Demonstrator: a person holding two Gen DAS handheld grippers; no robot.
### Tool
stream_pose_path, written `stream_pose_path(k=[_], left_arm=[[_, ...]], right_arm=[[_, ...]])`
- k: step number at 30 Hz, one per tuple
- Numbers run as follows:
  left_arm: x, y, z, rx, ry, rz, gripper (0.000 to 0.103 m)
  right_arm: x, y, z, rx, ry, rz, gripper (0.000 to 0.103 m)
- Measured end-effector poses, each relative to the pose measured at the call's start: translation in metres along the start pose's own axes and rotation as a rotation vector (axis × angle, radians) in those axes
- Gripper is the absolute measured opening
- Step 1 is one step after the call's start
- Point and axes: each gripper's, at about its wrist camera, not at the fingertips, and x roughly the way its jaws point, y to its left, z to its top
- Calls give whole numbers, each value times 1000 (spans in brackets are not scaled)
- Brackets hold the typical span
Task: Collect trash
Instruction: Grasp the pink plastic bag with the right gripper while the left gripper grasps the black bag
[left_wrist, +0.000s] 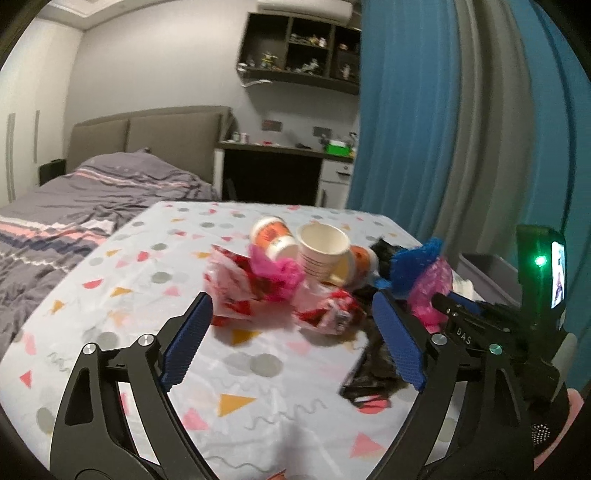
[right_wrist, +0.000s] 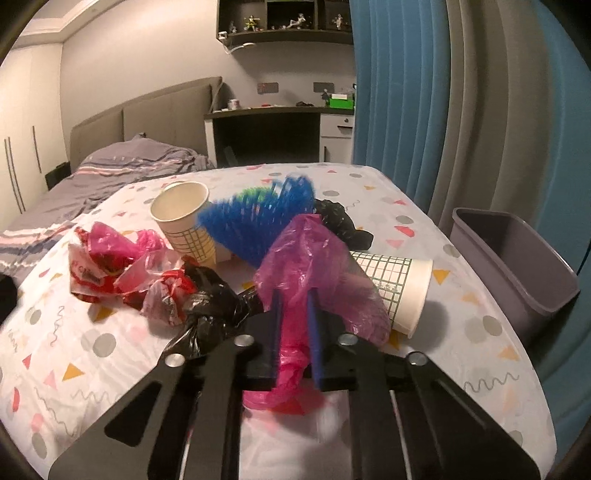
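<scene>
My right gripper (right_wrist: 295, 325) pinched tight on pink plastic bag (right_wrist: 314, 258) at 12 o'clock | my left gripper (left_wrist: 291, 332) spread wide, holding nothing | trash heap beyond: black bag (right_wrist: 214, 302), red wrapper (left_wrist: 236, 288), paper cups (left_wrist: 321, 254) | grey bin (right_wrist: 517, 266) at 2 o'clock off table (right_wrist: 110, 369).

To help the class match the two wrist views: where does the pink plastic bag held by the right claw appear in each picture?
Left wrist view: pink plastic bag at right of centre, beside the right claw.
Right wrist view: pink plastic bag at centre, clamped in the right claw.
Shared landmark: the blue mesh just behind it.
</scene>
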Motion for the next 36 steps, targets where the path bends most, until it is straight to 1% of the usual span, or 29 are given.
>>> stream_pose_path(k=[2, 3, 5, 8, 12, 14, 18, 20, 21, 23, 25, 29, 32, 36], left_arm=[[9, -8, -1, 14, 24, -34, 80], [12, -11, -2, 21, 35, -47, 78], [22, -21, -5, 41, 67, -81, 71], [39, -35, -10, 77, 121, -126, 66], [69, -51, -19, 82, 228, -191, 62], [86, -55, -25, 79, 303, -209, 55], [103, -61, -30, 85, 370, -214, 44], [108, -64, -33, 91, 396, -222, 31], [111, -66, -35, 95, 412, -223, 26], [110, -67, -36, 94, 413, -226, 14], [104, -67, -35, 90, 395, -223, 6], [82, -59, -28, 66, 353, -232, 4], [62, -48, -19, 33, 308, -238, 4], [27, -27, -2, 2, 216, -223, 4]], right_arm=[[-9, -4, -1, 6, -21, 15, 9], [-14, -5, -2, 8, -31, 22, 9], [-27, -11, -2, 16, -53, 34, 9], [-43, -22, -3, 28, -83, 37, 9], [-58, -35, -3, 46, -107, 32, 9], [-63, -43, -4, 55, -114, 28, 9], [-68, -55, -8, 69, -115, 27, 9], [-69, -58, -9, 73, -115, 28, 9], [-70, -58, -10, 75, -115, 29, 9], [-71, -60, -11, 79, -114, 34, 9], [-73, -63, -12, 82, -118, 36, 9], [-77, -66, -12, 86, -127, 35, 9], [-80, -65, -12, 86, -134, 33, 9], [-83, -63, -14, 84, -139, 40, 9]])
